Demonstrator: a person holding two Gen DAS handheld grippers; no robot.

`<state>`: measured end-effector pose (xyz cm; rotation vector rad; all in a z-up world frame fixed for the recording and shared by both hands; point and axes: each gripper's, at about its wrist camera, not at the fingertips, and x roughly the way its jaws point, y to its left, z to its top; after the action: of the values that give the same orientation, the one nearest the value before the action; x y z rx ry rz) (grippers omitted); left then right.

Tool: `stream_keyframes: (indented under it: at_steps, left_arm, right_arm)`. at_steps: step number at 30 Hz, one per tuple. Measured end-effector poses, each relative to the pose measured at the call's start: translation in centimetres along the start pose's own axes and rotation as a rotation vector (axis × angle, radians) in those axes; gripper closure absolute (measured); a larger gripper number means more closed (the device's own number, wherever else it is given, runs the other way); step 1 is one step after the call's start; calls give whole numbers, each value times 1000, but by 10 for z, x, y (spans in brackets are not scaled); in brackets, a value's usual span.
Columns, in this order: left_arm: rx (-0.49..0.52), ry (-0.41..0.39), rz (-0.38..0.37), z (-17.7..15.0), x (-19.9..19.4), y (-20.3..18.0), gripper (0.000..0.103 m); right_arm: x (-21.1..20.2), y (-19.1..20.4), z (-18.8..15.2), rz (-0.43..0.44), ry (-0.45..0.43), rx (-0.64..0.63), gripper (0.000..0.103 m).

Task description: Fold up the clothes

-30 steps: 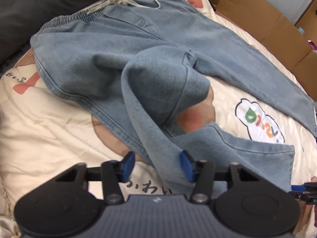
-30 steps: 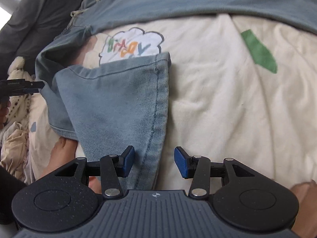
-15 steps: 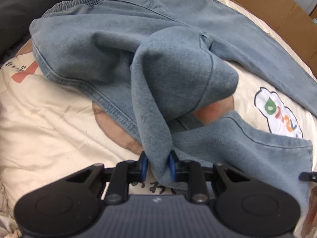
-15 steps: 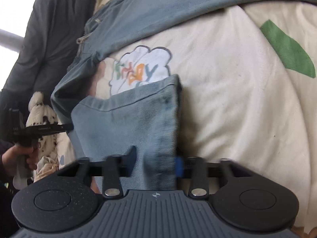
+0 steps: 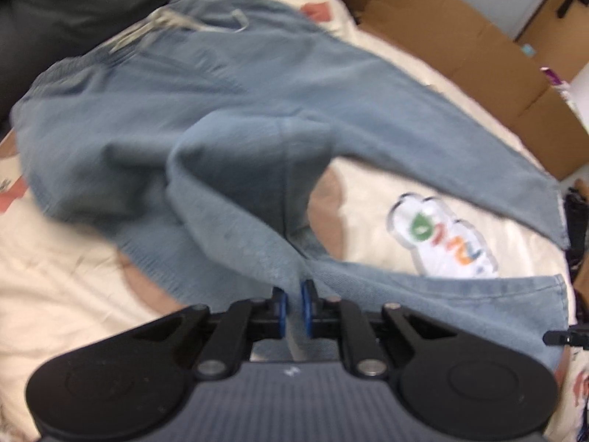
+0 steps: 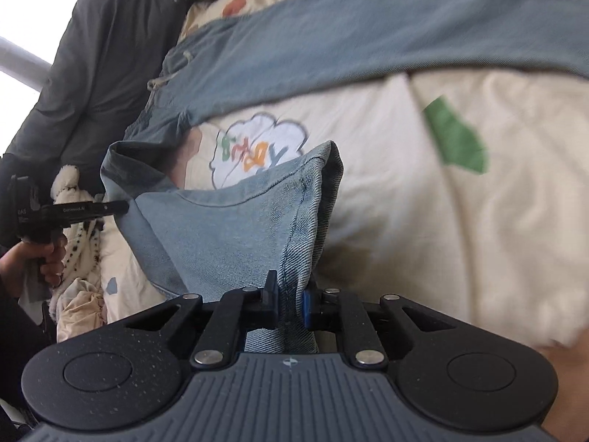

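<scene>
1. A bed carries everything, under a cream bedspread [image 5: 66, 287] printed with cartoon patches: a white cloud [image 6: 257, 147] holding coloured letters too loose to read, a green shape [image 6: 456, 136], and brownish and coral blotches.
2. Light-blue jeans [image 5: 176, 125] lie across the bedspread, the elastic waistband and pale drawstring [image 5: 162, 22] toward the far edge of the bed. One leg runs straight out toward the right edge; the other is bent and lifted off the cover near the front edge.
3. Flattened cardboard boxes [image 5: 460, 44] stand past the bed's far right edge, and a dark grey cloth [image 6: 95, 73] lies past the waistband end.
4. The left gripper [image 5: 292, 305] has its blue-padded fingers clamped on a raised fold of the bent leg.
5. The right gripper [image 6: 291, 302] has its fingers pinched together on the side seam near that leg's hem [image 6: 257, 191].
6. In the right wrist view the other gripper's arm bears small white lettering, seemingly "GenRobot.AI", not sharp enough to be sure.
</scene>
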<state>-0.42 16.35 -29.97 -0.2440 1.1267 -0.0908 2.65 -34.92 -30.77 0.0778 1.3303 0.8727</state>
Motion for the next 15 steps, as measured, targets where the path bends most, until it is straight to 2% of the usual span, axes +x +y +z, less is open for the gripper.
stream_keyframes:
  at_steps: [9,15]
  left_arm:
    - [52,-16,-93,25,34,-35,97]
    - [61,56,-109,26,64,-46,94]
  right_arm:
    - [-77,-9,2,-116,-84,29,93]
    - [-89,-24,1,-208,-91,66,94]
